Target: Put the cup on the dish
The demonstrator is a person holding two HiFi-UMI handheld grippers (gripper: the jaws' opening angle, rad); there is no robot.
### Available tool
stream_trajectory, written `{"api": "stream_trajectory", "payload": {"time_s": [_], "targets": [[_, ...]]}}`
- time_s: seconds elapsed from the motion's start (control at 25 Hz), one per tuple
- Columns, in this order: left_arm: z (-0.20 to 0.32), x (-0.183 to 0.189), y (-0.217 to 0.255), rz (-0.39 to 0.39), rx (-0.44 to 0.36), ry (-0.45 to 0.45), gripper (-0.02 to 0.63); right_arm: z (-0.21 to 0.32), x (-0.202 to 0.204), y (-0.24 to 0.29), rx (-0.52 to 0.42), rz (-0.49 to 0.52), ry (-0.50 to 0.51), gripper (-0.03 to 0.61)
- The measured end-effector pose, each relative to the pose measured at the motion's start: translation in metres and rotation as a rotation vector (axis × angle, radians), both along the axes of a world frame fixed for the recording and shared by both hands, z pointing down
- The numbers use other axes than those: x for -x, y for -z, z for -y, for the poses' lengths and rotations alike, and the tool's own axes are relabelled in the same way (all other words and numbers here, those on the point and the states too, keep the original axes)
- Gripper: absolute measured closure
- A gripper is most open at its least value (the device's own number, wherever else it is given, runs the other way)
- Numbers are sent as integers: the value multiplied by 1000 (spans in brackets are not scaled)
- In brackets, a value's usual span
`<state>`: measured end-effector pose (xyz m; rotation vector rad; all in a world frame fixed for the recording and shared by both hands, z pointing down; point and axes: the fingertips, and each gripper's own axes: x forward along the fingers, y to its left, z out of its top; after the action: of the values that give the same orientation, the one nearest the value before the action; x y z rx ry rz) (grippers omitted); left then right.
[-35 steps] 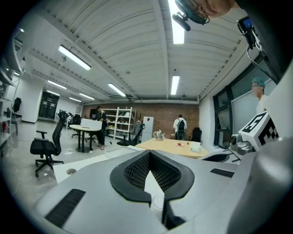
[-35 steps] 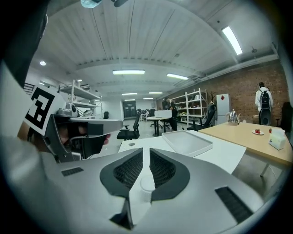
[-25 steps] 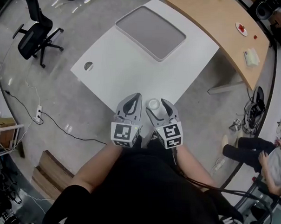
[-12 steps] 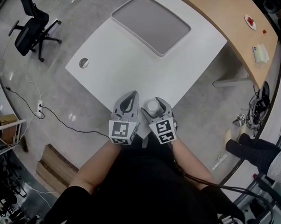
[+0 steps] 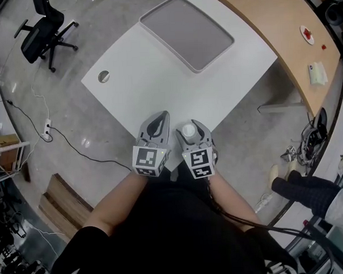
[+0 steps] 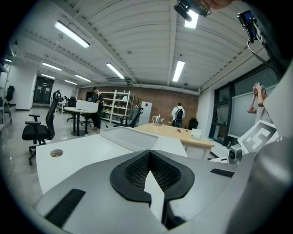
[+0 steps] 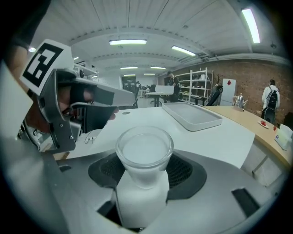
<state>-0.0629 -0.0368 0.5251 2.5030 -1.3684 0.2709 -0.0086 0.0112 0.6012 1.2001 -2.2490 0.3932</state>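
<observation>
My right gripper point(image 5: 189, 129), at the near edge of the white table point(image 5: 158, 89): jaws closing, the cup point(image 7: 144, 151) upright between the pads, which touch its sides. My left gripper point(image 5: 160, 117), just beside it: jaws together, nothing between. Grey dish point(image 5: 187, 32): table's far end, well apart from the cup.

No words or numbers can be read anywhere; only coded square markers point(image 5: 149, 159) show, at six o'clock.
</observation>
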Motion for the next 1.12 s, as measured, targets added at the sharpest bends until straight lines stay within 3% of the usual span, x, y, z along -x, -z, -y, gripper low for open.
{"api": "stream_trajectory", "payload": {"time_s": [0.28,0.64,0.92,1.12], "targets": [[0,-4,67,-28,-96,-8,607,13,-7,85,-52,3,-29,313],[3,-1,138,-63,-191,-30,607,32,-12,180,-163,78,-62,313],[20,-12,174,-84,-236,-59,606,46,-22,213,-191,97,-78,313],[37,-19,170,-74,-223,-67,607,62,-27,216,-183,96,-79,313]]}}
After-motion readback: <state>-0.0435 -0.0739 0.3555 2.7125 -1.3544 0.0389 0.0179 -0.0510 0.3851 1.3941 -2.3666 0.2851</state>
